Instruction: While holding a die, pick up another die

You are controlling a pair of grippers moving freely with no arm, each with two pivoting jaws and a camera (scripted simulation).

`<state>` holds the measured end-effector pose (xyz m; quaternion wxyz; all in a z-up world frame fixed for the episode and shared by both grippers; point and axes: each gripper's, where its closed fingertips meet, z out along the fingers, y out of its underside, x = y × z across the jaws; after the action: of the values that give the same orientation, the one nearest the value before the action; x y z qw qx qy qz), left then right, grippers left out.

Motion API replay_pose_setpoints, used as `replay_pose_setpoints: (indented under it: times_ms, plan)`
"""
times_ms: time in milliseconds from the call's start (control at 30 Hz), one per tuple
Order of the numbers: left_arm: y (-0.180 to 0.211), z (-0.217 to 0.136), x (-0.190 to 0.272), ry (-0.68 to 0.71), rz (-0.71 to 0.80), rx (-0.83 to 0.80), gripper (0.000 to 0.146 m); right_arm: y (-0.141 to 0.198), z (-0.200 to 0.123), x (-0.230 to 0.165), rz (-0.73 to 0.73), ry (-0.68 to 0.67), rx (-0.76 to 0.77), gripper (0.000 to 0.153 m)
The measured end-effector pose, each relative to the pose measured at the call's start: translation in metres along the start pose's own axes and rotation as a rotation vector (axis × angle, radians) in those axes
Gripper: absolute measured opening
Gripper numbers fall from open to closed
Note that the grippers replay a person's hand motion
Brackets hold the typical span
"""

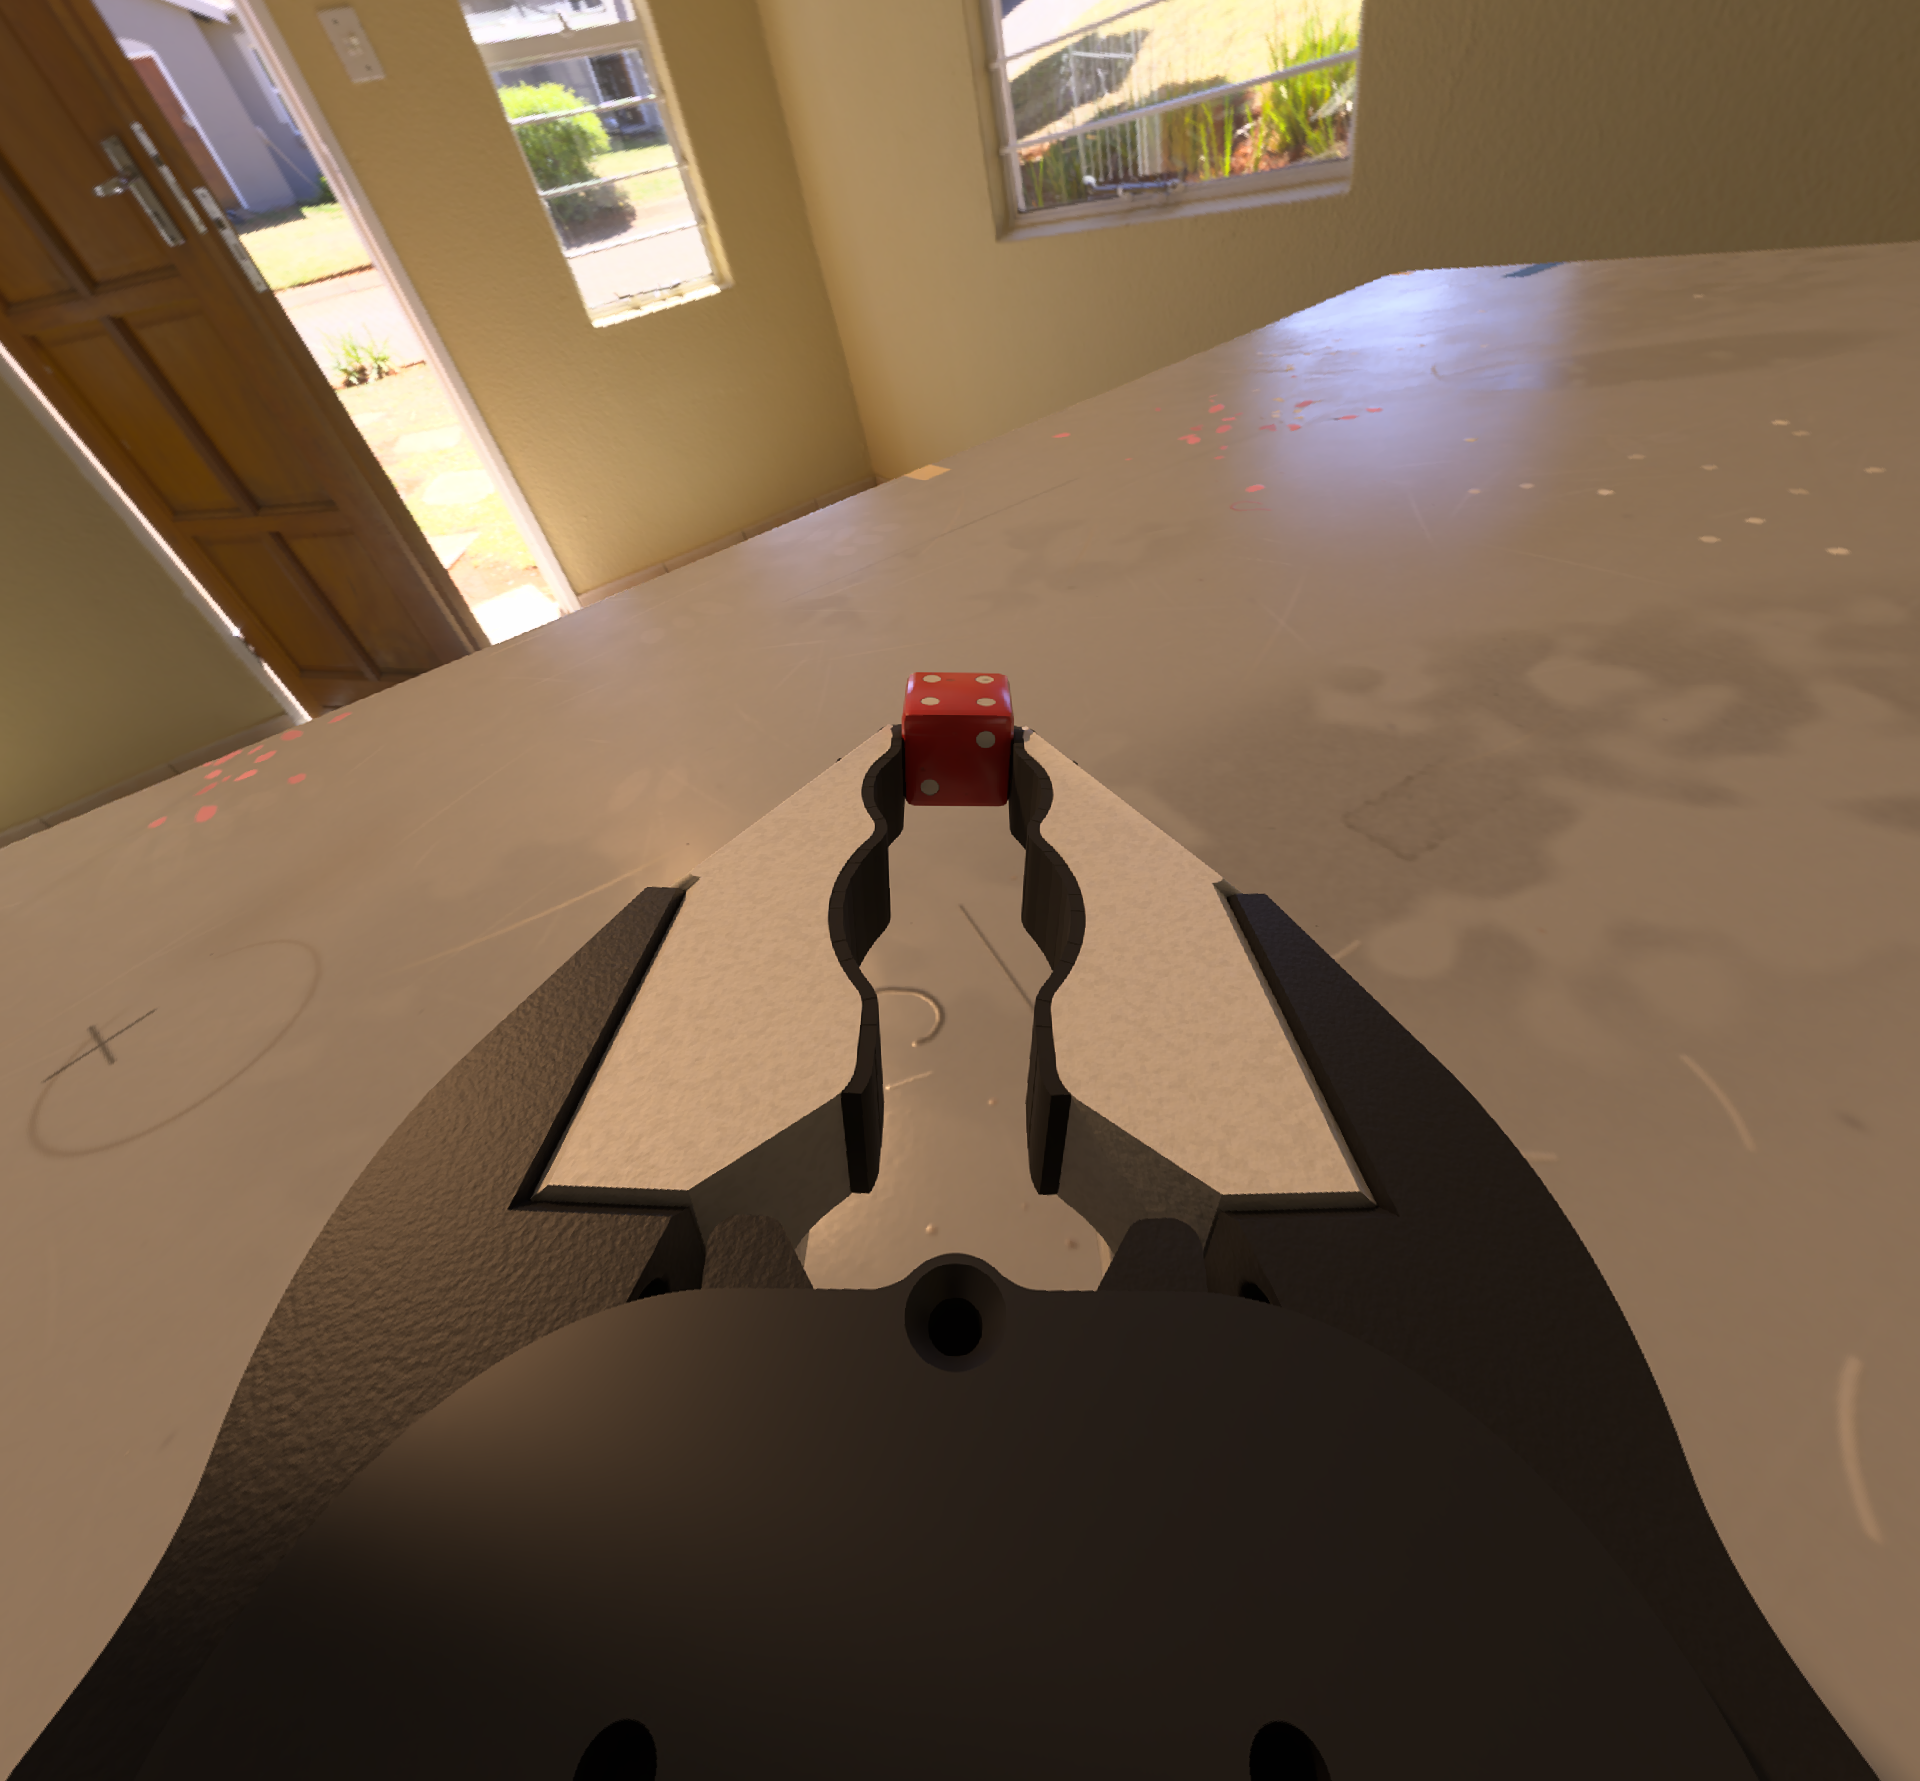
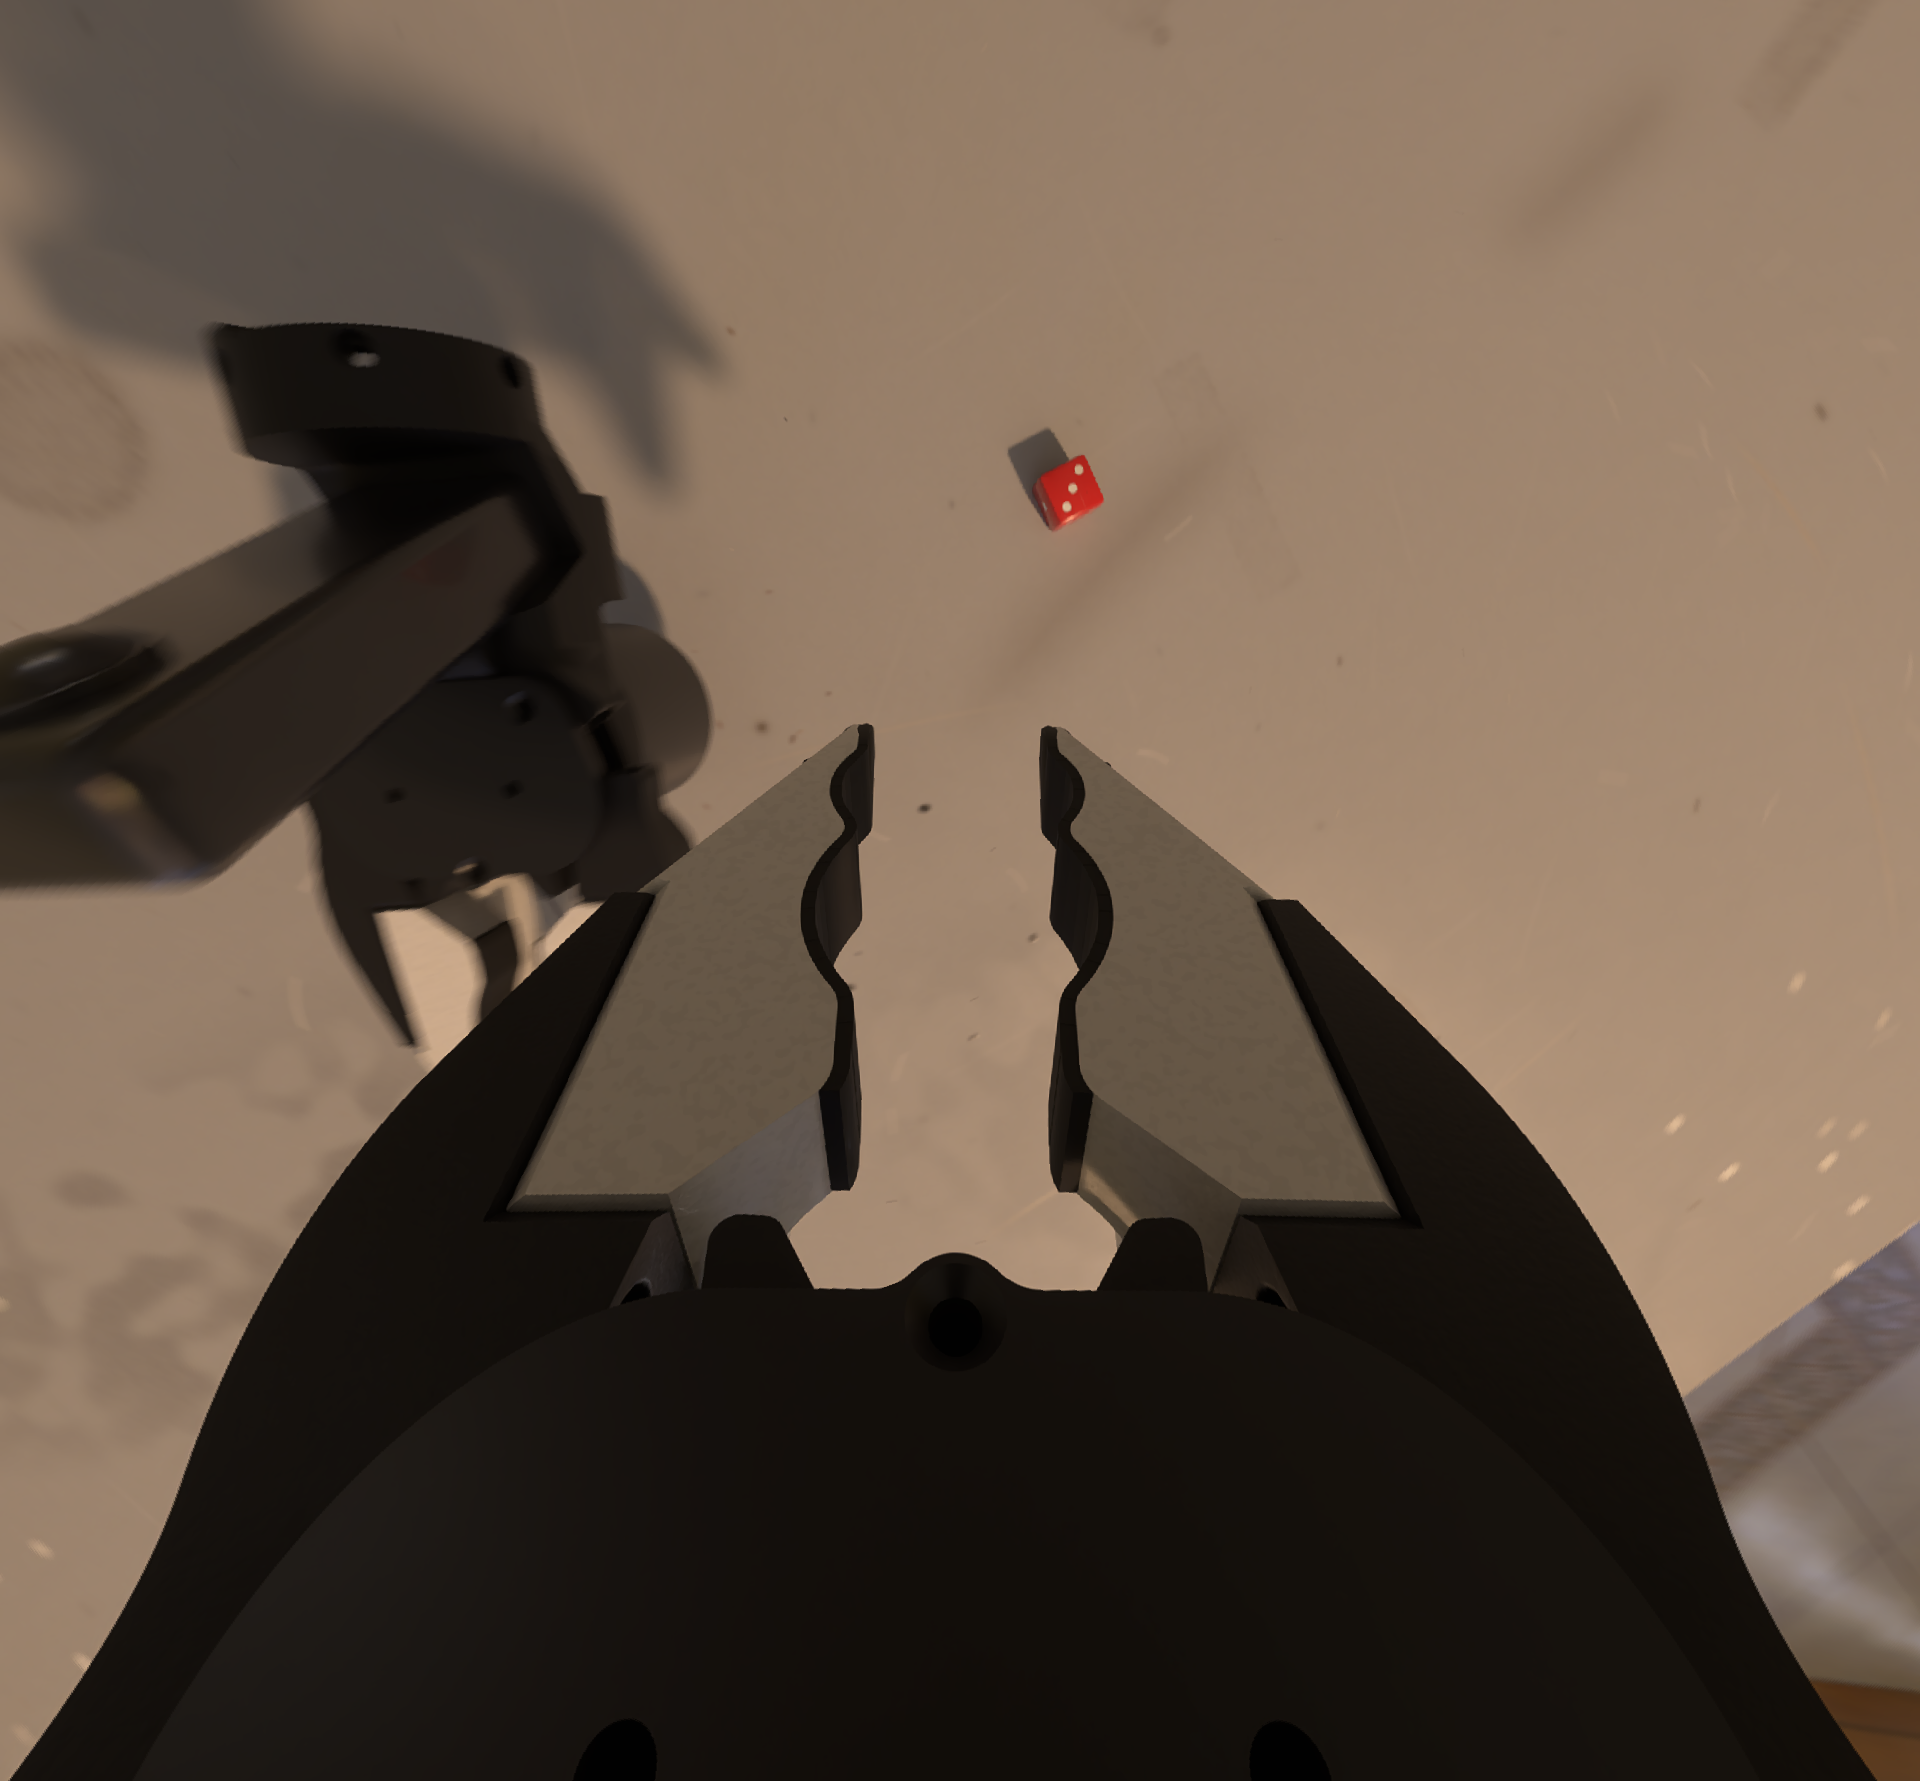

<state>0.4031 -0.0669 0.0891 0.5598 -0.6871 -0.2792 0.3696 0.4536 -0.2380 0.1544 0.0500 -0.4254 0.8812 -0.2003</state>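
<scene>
In the left wrist view my left gripper (image 1: 957, 744) is shut on a red die with white pips (image 1: 957, 739), pinched between its fingertips above the pale table (image 1: 1455, 588). In the right wrist view my right gripper (image 2: 957, 739) is open and empty, looking down at the table. A second red die (image 2: 1068, 492) lies on the table ahead of it, a little right of the gap between the fingers and well apart from them. The left gripper also shows in the right wrist view (image 2: 436, 993), at the left, blurred, with its held die hidden.
The table's edge (image 2: 1818, 1336) shows at the lower right of the right wrist view. In the left wrist view the table's far edge (image 1: 727, 526) runs before a yellow wall with windows (image 1: 1174, 48) and an open wooden door (image 1: 177, 360). Pencil marks and a circle (image 1: 171, 1045) lie on the table.
</scene>
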Motion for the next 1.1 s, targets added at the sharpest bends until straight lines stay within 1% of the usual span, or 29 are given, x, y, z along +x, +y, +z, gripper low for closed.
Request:
replay_pose_setpoints:
  times_ms: [100,233,367,467,567,800,833,900,1000,1100]
  plan:
    - [0.001,0.001,0.008,0.026,0.029,-0.006,0.019,-0.017,0.041,0.014,-0.154,-0.041,-0.122,0.032]
    - [0.0,0.001,0.014,0.035,0.082,-0.008,0.019,-0.029,0.089,0.022,-0.306,-0.105,-0.234,0.036]
    - [0.001,0.002,0.014,0.04,0.078,-0.011,0.019,-0.021,0.122,0.03,-0.386,-0.146,-0.357,0.039]
    - [0.001,0.002,0.013,0.038,0.073,-0.011,0.019,-0.012,0.138,0.038,-0.42,-0.157,-0.415,0.033]
    - [0.002,0.002,0.012,0.04,0.07,-0.013,0.019,-0.006,0.149,0.041,-0.461,-0.164,-0.443,0.025]
    - [0.003,0.003,0.013,0.047,0.071,-0.017,0.019,-0.003,0.161,0.042,-0.482,-0.187,-0.496,0.026]
    - [0.003,0.003,0.013,0.048,0.07,-0.017,0.019,-0.003,0.161,0.041,-0.479,-0.192,-0.501,0.026]
    - [0.003,0.003,0.013,0.048,0.067,-0.017,0.019,-0.003,0.161,0.041,-0.47,-0.203,-0.515,0.018]
    - [0.003,0.002,0.012,0.046,0.068,-0.017,0.019,-0.003,0.159,0.042,-0.476,-0.187,-0.53,0.018]
    - [0.002,0.002,0.01,0.039,0.071,-0.014,0.019,-0.009,0.146,0.041,-0.456,-0.156,-0.487,0.018]
